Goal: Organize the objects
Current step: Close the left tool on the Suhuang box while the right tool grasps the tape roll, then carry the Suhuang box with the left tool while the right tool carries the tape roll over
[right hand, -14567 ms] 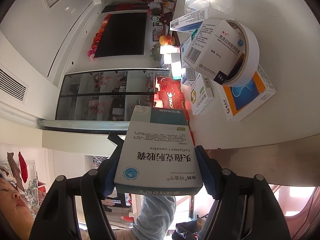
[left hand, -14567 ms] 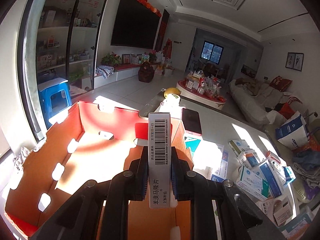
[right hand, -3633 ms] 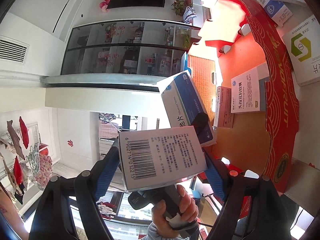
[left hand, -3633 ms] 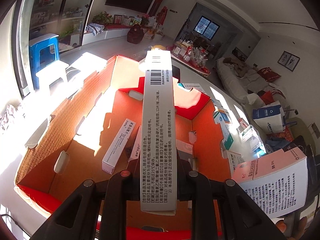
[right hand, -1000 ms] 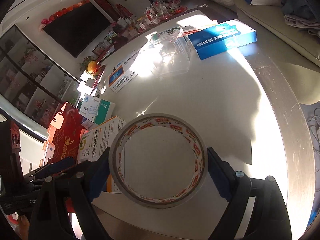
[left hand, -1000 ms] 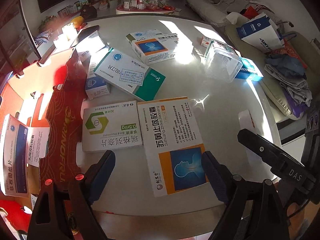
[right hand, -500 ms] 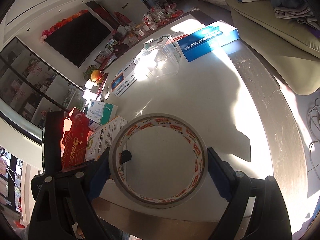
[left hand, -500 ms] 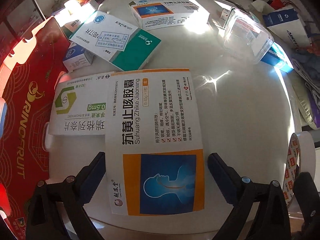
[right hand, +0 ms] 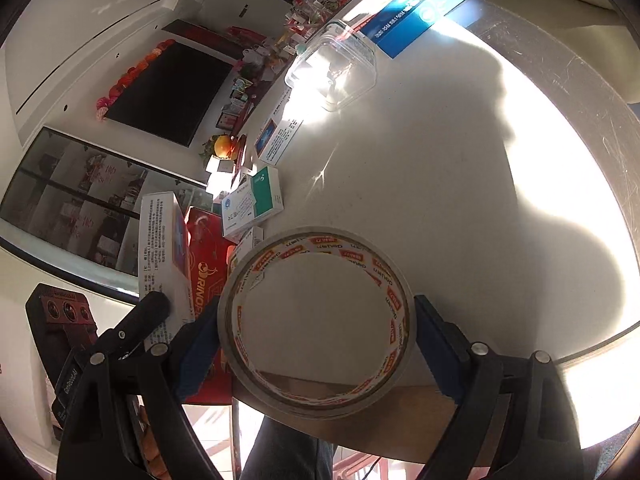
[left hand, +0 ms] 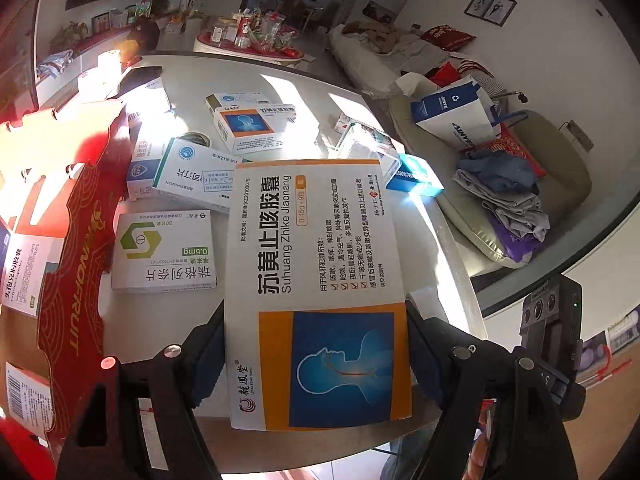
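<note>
Left wrist view: left gripper point(left hand: 316, 344), jaws just closed in, clamped the orange-and-white medicine box point(left hand: 316, 280) above the table point(left hand: 160, 320). Right gripper point(right hand: 316, 336) gripped the tape roll point(right hand: 400, 304) over that table's edge.

The large orange-and-white medicine box point(left hand: 316, 292) covers the table point(left hand: 160, 320) beneath it, hides part of the clear plastic container point(left hand: 360, 140) and conceals the pad faces pressing its sides. The red carton point(left hand: 80, 240) is cut off by the left picture edge. In the right wrist view, the tape roll point(right hand: 316, 320) masks the table edge point(right hand: 520, 400) behind it.
</note>
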`<state>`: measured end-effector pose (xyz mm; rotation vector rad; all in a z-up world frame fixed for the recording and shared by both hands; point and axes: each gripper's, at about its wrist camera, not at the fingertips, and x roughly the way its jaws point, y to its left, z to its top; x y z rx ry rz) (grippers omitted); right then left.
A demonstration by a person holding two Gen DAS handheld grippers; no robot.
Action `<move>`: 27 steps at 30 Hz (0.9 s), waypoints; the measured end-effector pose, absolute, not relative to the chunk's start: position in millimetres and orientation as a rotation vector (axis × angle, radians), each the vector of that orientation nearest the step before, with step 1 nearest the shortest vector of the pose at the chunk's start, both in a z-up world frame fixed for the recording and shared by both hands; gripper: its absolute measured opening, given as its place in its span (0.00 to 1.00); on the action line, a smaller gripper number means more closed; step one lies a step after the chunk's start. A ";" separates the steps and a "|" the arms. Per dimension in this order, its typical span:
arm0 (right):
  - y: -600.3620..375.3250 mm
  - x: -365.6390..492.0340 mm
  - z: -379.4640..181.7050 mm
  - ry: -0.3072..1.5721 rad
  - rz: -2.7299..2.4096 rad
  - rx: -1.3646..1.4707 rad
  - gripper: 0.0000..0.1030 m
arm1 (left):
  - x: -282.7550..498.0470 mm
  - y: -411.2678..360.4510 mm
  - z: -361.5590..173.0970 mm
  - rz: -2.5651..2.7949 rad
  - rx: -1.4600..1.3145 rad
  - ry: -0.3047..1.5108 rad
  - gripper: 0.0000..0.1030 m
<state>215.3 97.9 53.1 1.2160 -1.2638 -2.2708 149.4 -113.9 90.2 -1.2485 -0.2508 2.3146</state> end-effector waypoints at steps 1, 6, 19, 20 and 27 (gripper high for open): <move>94.3 215.3 51.3 -1.299 -2.222 1.201 0.87 | 150.5 -121.1 97.9 2.328 -1.220 -0.245 0.80; 71.4 213.8 46.6 -1.437 -2.010 1.129 0.87 | 158.8 -160.6 123.0 2.472 -1.105 -0.216 0.81; 36.3 212.5 53.7 -1.435 -1.913 1.153 0.87 | 148.1 -252.0 106.2 2.646 -1.154 -0.419 0.81; 36.7 212.7 53.9 -1.434 -1.916 1.153 0.87 | 144.0 -258.2 103.7 2.638 -1.166 -0.450 0.81; 39.1 212.4 53.7 -1.433 -1.932 1.160 0.87 | 117.0 -303.2 84.1 2.677 -1.285 -0.542 0.81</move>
